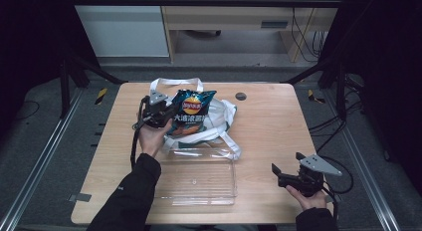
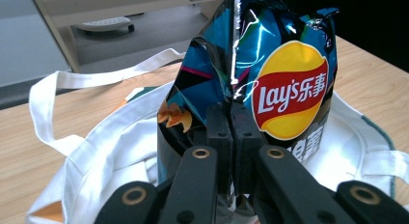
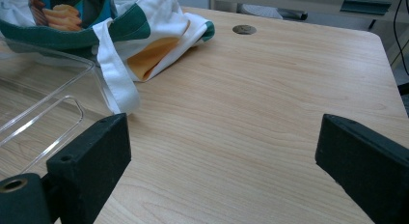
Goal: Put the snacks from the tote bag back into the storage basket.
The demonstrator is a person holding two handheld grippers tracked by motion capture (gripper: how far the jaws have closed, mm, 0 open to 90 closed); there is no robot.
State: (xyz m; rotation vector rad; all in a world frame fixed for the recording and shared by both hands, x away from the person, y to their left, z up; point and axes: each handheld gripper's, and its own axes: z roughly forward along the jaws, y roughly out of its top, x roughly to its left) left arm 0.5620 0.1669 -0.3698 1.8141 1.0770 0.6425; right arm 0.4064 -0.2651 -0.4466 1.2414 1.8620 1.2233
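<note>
A blue Lay's chip bag [image 1: 190, 111] stands upright over a white tote bag [image 1: 219, 116] with green trim at the table's middle back. My left gripper [image 1: 160, 110] is shut on the chip bag's left edge; in the left gripper view the two jaws press together on the foil of the chip bag [image 2: 270, 74], with the tote bag [image 2: 111, 151] spread beneath. A clear plastic tray [image 1: 199, 178] lies in front of the tote. My right gripper [image 1: 284, 175] hovers low at the front right, open with nothing between its fingers [image 3: 91, 156].
The tote's white straps [image 1: 176, 82] loop toward the table's back edge, and one strap [image 3: 115, 74] lies beside the clear tray [image 3: 43, 103]. A round cable hole [image 1: 241, 96] sits near the back. Bare wood [image 3: 251, 103] stretches to the right of the tote.
</note>
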